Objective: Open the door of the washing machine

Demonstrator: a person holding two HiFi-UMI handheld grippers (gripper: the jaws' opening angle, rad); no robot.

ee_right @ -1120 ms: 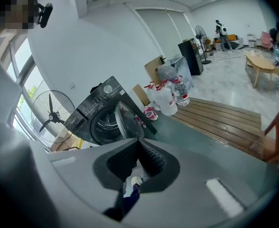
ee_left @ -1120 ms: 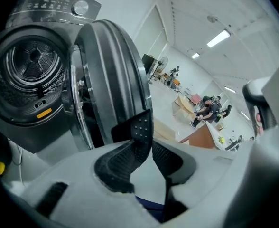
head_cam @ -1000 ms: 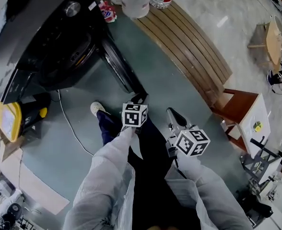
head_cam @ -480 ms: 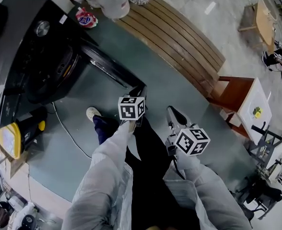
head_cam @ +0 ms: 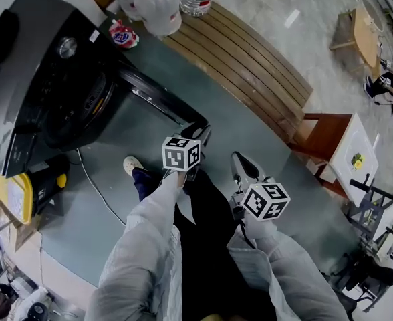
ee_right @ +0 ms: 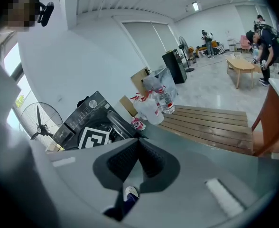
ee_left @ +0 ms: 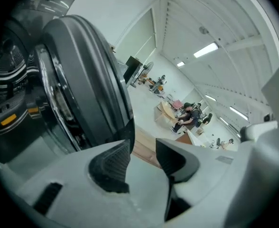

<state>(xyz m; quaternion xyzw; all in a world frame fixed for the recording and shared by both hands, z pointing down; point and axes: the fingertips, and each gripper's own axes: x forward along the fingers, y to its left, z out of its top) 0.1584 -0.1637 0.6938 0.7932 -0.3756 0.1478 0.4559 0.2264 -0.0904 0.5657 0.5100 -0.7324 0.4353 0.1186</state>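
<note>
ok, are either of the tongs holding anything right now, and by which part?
Nothing is held. Left tongs are open beside the washing machine door rim, not clamped on it; right tongs are shut, empty.

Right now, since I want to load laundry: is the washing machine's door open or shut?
Open. In the head view the door stands swung out from the washing machine, leaving the drum opening exposed.

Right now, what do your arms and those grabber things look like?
Each arm wears a loose, pale grey sleeve. The left gripper and right gripper have smooth, pale grey bodies, each with two dark, ribbed pads facing each other. Each gripper carries a white cube printed with black square markers.
</note>
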